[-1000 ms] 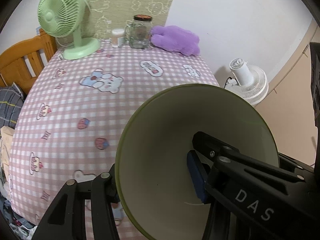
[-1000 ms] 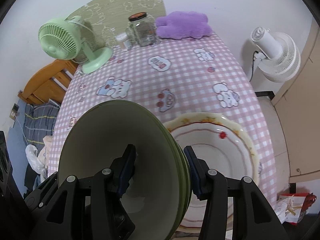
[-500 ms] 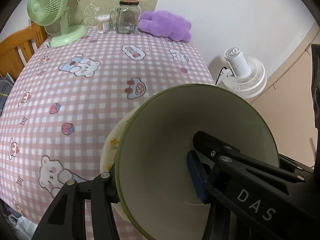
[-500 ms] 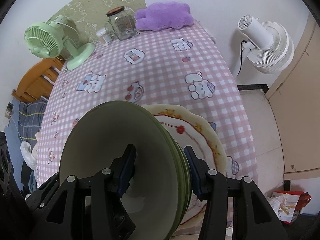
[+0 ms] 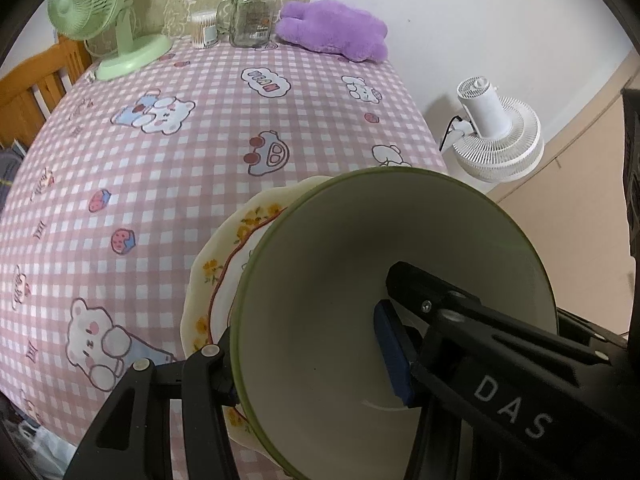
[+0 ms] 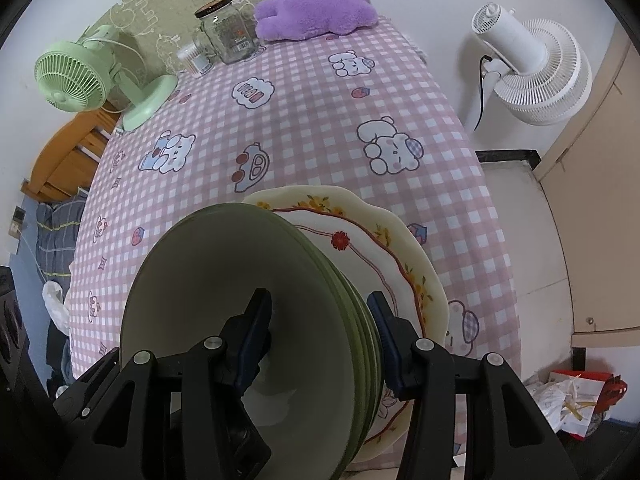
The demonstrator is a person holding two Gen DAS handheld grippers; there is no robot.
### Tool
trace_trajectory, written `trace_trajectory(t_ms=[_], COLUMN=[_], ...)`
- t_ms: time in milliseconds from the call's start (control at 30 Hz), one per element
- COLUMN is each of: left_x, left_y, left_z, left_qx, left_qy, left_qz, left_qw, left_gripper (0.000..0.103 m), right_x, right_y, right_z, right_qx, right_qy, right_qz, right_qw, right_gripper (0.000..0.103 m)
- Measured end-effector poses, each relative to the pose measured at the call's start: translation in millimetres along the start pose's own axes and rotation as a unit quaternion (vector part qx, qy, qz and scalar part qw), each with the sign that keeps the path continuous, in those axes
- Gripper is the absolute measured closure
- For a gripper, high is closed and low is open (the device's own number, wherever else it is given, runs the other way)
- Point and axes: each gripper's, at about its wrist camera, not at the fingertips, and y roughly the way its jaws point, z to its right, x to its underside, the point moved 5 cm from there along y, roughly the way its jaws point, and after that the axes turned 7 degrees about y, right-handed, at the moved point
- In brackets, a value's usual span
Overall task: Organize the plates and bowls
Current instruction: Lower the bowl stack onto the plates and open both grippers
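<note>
Bowl stack carried over the floral plate, both grippers pinching it.

Green bowl stack (image 6: 256,320) is nested and tipped on edge, with the left gripper (image 5: 308,354) clamped across one rim wall and the right gripper (image 6: 320,330) clamped across the opposite wall, one finger inside and one outside each. Landmark: floral plate (image 6: 404,252), flat on the pink checked tablecloth (image 5: 168,184) at its near edge. Stack hangs directly over the plate, mouth facing the cameras; contact hidden. Judged next: level the stack and lower it onto the plate centre. Both hands equally near.
</note>
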Motion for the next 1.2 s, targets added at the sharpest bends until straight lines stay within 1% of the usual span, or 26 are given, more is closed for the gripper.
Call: trace_trajectory(t_ms=[200,333,367,467,500,600,700,800,867,967,1100,1200], left_x=[0,-1,-1,0,0,2,2,-2,-5,-10,-15,-18], left_y=[-1,-1,-1,0,0,0,-3,-12,-20,-33,-52,-67], left_z=[-1,-1,-2,-3,-4,-4,-3,-1,-1,-3,-14,-27], left_qx=[-0.009,-0.021,-0.025,-0.033,-0.035,-0.036,-0.038,-0.031,-0.028,-0.029,-0.045,-0.061], left_qy=[0.006,0.010,0.009,0.010,0.010,0.008,0.013,0.024,0.032,0.042,0.050,0.051], left_qz=[0.002,0.002,0.001,-0.001,-0.002,-0.007,-0.005,0.010,0.024,0.045,0.078,0.100], left_qw=[0.9999,0.9997,0.9996,0.9994,0.9993,0.9993,0.9992,0.9992,0.9988,0.9977,0.9946,0.9918], left_gripper=[0.047,0.042,0.038,0.032,0.030,0.025,0.023,0.023,0.023,0.023,0.023,0.023], right_x=[-1,-1,-1,-1,-1,1,4,4,3,2,1,4], right_y=[3,5,5,5,4,3,-1,-11,-21,-35,-54,-66], right_z=[1,1,1,2,3,5,7,7,7,8,5,-9], right_qx=[-0.002,-0.012,-0.014,-0.010,-0.006,-0.001,0.003,0.007,0.017,0.020,0.038,0.046], right_qy=[0.000,-0.001,-0.001,0.000,0.001,0.003,0.003,0.005,0.010,0.023,0.039,0.036], right_qz=[-0.003,0.000,0.001,0.003,0.004,0.005,0.009,0.025,0.044,0.071,0.110,0.138], right_qw=[1.000,1.000,1.000,1.000,1.000,1.000,1.000,1.000,0.999,0.997,0.992,0.989], right_gripper=[0.050,0.049,0.049,0.042,0.038,0.037,0.037,0.037,0.037,0.037,0.037,0.037])
